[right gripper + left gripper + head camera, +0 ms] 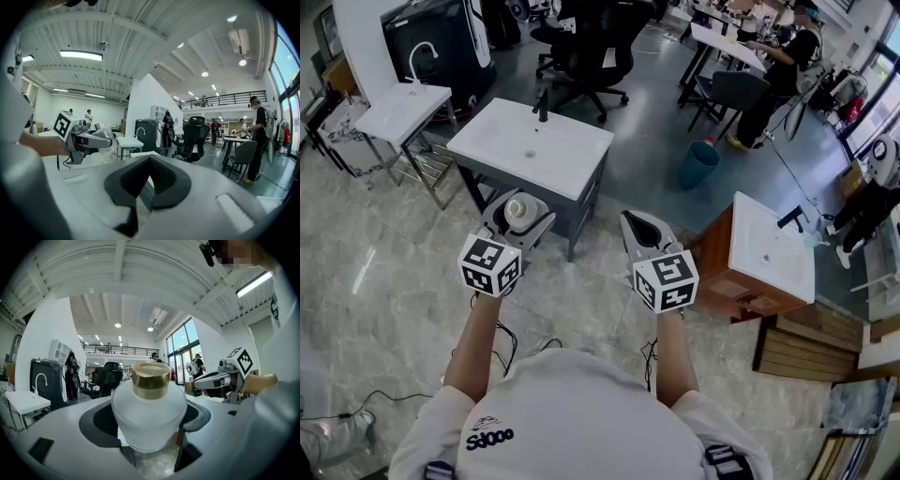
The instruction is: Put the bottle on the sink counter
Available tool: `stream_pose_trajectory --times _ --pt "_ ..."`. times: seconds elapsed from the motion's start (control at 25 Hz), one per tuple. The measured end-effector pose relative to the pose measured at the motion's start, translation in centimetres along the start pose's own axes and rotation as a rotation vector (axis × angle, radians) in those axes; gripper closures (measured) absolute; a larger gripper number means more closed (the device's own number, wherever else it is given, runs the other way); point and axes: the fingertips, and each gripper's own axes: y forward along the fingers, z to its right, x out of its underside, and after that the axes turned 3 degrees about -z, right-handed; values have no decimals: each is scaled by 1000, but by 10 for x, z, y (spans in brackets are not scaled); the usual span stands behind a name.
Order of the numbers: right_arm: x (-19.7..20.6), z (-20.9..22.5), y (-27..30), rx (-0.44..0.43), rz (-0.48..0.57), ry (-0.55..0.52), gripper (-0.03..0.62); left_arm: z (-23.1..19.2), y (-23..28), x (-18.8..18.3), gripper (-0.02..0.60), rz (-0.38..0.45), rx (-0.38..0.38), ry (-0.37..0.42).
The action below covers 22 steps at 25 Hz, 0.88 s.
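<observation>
The bottle [149, 408] is clamped upright in the left gripper [520, 210], held level so it can be carried to the sink counter [553, 159] ahead; the right gripper [634, 225] is closed, empty, aside

A black office chair [591, 52] stands on the grey floor. A teal bin [698, 165] sits to its right. At the far right is a brown wooden cabinet [717, 272] with a white sink on top. At the left, a small white sink [403, 114] rests on a metal frame. A person [783, 61] sits at a desk far back.
</observation>
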Motion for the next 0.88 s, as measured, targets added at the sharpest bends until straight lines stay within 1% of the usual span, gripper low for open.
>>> stream_pose_trajectory --times 0.44,0.88 --pt "-6 6 -6 -35 48 50 585 9 0 0 238 -7 -15 1" --pt "15 21 -10 -68 14 45 585 31 9 15 238 -35 -54 -22"
